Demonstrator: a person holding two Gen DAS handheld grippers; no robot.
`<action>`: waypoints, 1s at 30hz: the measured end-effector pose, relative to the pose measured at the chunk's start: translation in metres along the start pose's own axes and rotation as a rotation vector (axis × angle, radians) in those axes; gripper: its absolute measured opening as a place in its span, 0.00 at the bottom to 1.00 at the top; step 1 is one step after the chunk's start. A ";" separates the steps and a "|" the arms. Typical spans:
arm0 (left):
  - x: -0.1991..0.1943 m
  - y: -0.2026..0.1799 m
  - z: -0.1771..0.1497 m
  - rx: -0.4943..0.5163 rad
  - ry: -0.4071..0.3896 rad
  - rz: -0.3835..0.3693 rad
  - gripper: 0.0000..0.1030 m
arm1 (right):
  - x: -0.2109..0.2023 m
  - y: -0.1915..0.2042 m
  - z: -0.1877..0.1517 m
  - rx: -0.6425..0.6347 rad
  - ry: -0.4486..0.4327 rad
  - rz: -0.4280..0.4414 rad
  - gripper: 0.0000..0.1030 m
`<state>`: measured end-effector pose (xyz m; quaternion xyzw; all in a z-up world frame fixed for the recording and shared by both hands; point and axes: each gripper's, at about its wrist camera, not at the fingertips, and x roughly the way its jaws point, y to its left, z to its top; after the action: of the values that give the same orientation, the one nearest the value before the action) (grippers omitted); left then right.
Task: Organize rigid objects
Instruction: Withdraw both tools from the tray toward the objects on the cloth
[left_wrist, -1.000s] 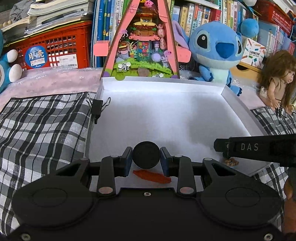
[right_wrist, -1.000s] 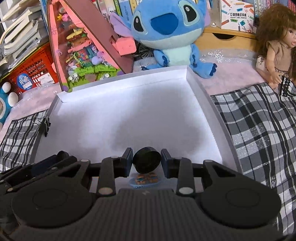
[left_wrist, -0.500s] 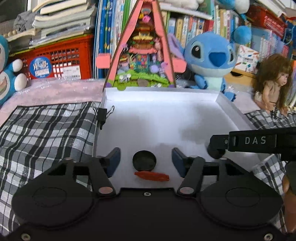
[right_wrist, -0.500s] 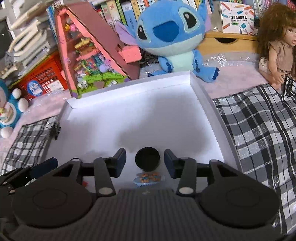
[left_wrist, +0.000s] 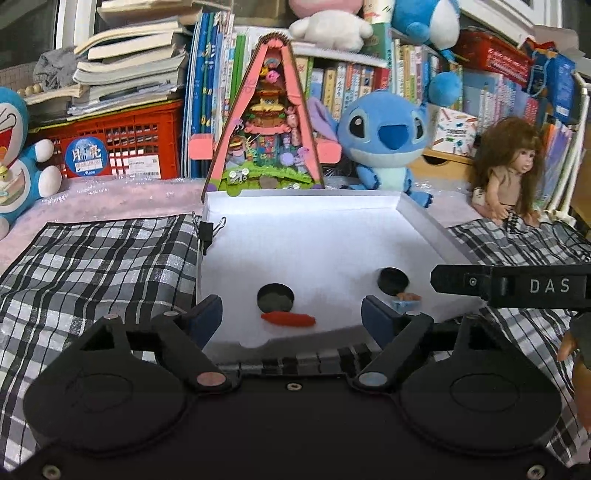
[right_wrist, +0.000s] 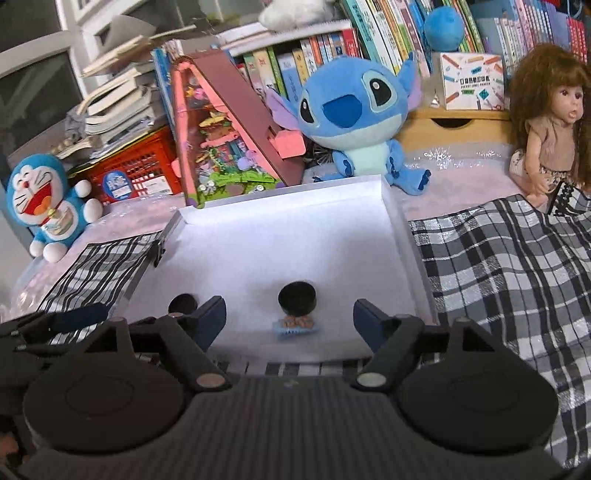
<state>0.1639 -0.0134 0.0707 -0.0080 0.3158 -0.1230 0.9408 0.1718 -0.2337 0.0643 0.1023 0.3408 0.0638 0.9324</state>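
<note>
Only the left view shows the carrot (left_wrist: 288, 318); both claws, left (left_wrist: 291, 319) and right (right_wrist: 289, 319), are opening, empty, behind black caps (right_wrist: 297, 296) in the tray (left_wrist: 424, 225).

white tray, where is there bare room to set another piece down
Free: the white tray floor from the two black caps back to the far wall. Crowded: the near edge, with both caps, the red chili and the blue dish.
</note>
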 end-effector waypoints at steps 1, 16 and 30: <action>-0.004 -0.001 -0.002 0.006 -0.007 -0.002 0.80 | -0.004 -0.001 -0.003 -0.004 -0.008 0.005 0.84; -0.053 -0.020 -0.046 0.049 -0.048 -0.059 0.82 | -0.056 0.006 -0.050 -0.105 -0.125 0.046 0.91; -0.069 -0.011 -0.077 0.027 -0.040 -0.051 0.82 | -0.081 0.006 -0.082 -0.150 -0.183 0.051 0.95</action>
<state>0.0621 -0.0033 0.0514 -0.0060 0.2948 -0.1510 0.9436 0.0567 -0.2313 0.0546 0.0464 0.2457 0.1031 0.9627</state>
